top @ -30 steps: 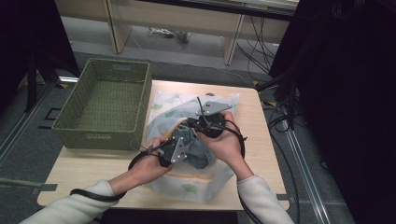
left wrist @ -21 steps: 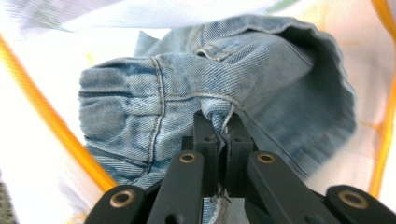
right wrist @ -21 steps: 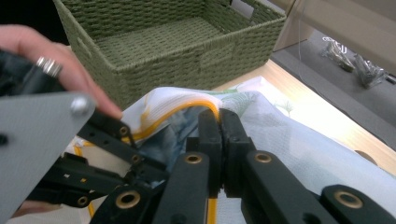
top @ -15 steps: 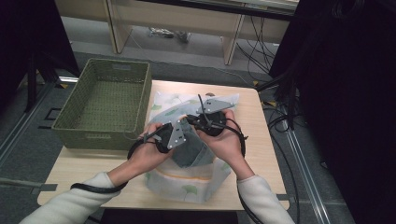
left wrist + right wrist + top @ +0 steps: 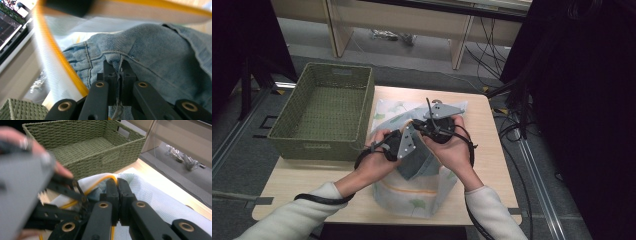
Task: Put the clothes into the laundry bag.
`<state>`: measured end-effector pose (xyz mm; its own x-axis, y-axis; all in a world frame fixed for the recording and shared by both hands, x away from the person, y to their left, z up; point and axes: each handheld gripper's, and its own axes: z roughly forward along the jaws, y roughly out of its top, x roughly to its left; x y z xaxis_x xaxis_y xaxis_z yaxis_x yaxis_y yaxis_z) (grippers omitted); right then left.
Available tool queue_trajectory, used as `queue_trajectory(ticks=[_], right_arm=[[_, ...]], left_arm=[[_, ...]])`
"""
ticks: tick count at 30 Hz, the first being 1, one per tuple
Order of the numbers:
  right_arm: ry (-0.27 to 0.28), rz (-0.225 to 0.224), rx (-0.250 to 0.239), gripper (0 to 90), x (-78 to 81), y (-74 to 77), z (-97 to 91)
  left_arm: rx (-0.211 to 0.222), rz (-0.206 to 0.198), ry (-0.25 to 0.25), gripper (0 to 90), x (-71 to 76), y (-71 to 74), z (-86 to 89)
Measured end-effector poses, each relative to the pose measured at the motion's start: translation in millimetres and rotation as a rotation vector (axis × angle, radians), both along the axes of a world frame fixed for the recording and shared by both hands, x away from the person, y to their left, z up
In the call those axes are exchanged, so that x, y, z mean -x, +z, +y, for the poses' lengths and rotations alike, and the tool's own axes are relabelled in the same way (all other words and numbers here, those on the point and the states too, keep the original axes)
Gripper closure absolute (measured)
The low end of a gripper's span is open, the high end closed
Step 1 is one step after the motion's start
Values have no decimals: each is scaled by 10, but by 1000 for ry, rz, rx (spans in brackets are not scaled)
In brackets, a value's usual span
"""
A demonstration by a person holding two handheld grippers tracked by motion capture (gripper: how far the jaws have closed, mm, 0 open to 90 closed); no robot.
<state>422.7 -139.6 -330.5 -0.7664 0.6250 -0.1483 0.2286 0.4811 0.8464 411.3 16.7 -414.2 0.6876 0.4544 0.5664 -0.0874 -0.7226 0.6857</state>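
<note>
The wooden table [image 5: 492,150] carries an empty green woven basket [image 5: 324,112] at its left and a white mesh laundry bag [image 5: 412,195] just beside it. The left gripper [image 5: 119,72] is clenched on denim jeans [image 5: 160,47] protruding from the bag's mouth. The right gripper [image 5: 117,192], alongside it, is clenched on the bag's yellow-trimmed rim [image 5: 100,181].

Grey floor [image 5: 282,35] around a light wooden table [image 5: 492,130]; a pale desk [image 5: 402,20] stands far, cables [image 5: 492,55] trailing right into darkness.

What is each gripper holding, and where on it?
Left gripper: the denim garment, pinched at a seam. Right gripper: the white mesh bag, at its yellow-trimmed rim.
</note>
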Motion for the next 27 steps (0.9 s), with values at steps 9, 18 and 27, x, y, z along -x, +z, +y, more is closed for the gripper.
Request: queue_trajectory(ticks=[9,18,27], right_arm=[[-20,17,1,900,-34,-37,-33],[-23,40,17,900,-63,-109,-24],[-20,51,26,900,-69,-143,-10]], left_arm=[[-72,-56,2,851,-86,-225,-168],[-125,-84,45,836,-186,-390,-232],[-158,-47,51,827,-245,-509,-256]])
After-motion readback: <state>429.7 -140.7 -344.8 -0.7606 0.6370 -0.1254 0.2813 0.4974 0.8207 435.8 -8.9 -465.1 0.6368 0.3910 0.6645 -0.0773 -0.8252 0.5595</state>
